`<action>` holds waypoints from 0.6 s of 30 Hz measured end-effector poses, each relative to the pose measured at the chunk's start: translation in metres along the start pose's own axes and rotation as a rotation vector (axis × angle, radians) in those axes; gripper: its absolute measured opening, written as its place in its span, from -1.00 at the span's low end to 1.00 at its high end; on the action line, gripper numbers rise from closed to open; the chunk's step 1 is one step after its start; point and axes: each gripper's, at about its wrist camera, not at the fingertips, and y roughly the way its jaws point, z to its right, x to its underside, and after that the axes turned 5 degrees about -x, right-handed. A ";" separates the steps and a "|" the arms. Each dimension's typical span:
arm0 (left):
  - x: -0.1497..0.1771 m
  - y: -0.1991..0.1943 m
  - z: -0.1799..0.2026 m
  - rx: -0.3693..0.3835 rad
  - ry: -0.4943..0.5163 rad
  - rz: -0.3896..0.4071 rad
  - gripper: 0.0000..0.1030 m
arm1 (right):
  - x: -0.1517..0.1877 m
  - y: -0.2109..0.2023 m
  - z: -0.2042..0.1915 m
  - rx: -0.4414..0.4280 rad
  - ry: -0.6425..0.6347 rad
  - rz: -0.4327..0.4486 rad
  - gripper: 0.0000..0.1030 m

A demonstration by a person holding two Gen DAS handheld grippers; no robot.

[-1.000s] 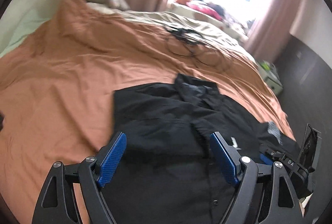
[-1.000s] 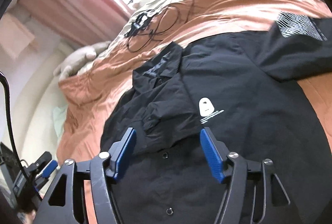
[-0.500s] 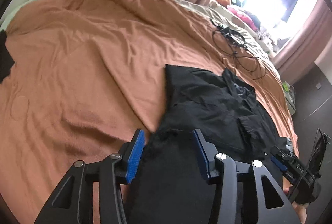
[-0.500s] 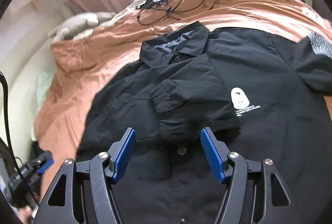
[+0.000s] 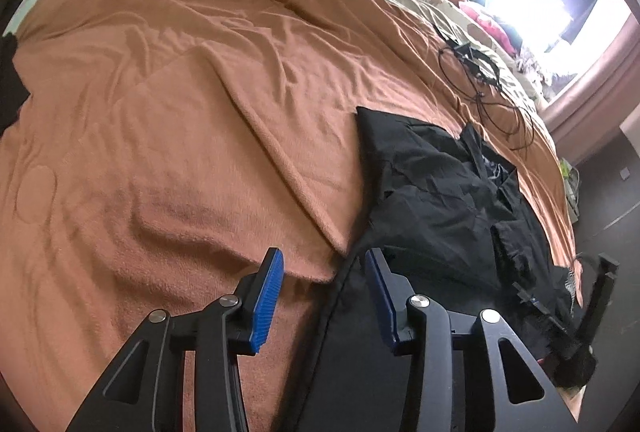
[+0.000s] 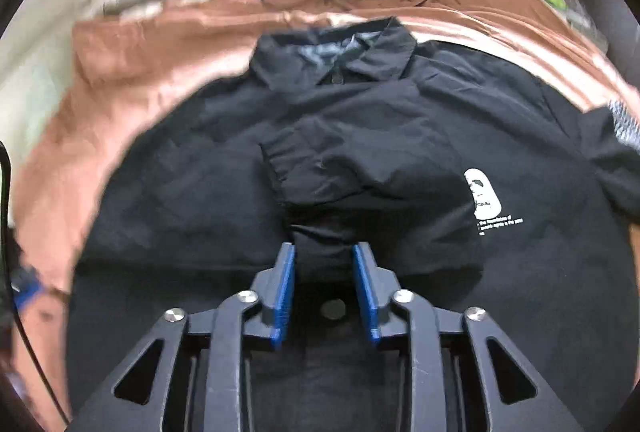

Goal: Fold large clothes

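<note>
— Where does the jacket lie from you?

— The black jacket (image 6: 360, 136) is spread front-up on the bed, on the orange blanket (image 5: 180, 112). Its collar (image 6: 340, 52) points away from me, so the long axis runs from my wrists straight up the bed. My left gripper (image 5: 324, 296) sits at the jacket's left edge (image 5: 340, 292), which passes right between my jaws: one pad over the blanket, the other over black cloth. My right gripper (image 6: 324, 288) is over the middle of the front, just below the cuff (image 6: 280, 168) of the sleeve that lies folded across the chest.

— And your jaws?

— Left ones are partly apart, holding nothing that I can see. Right ones stand narrow, with a ridge of dark cloth between them; whether they pinch it, I cannot tell.

— Which hand is nearer the next fold?

— The left, I judge. It straddles the side edge, so it need only close and carry that edge across toward the white print (image 6: 486, 198).
</note>
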 end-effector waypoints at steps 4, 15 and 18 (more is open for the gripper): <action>0.001 0.000 0.007 -0.005 0.022 0.002 -0.13 | -0.008 -0.033 0.019 -0.030 0.059 0.079 -0.49; 0.005 0.002 0.033 -0.026 0.089 0.028 -0.13 | -0.008 -0.091 0.125 -0.014 0.385 0.234 -0.75; 0.008 0.007 0.041 -0.031 0.109 0.020 -0.13 | -0.001 -0.087 0.145 -0.029 0.449 0.211 -0.70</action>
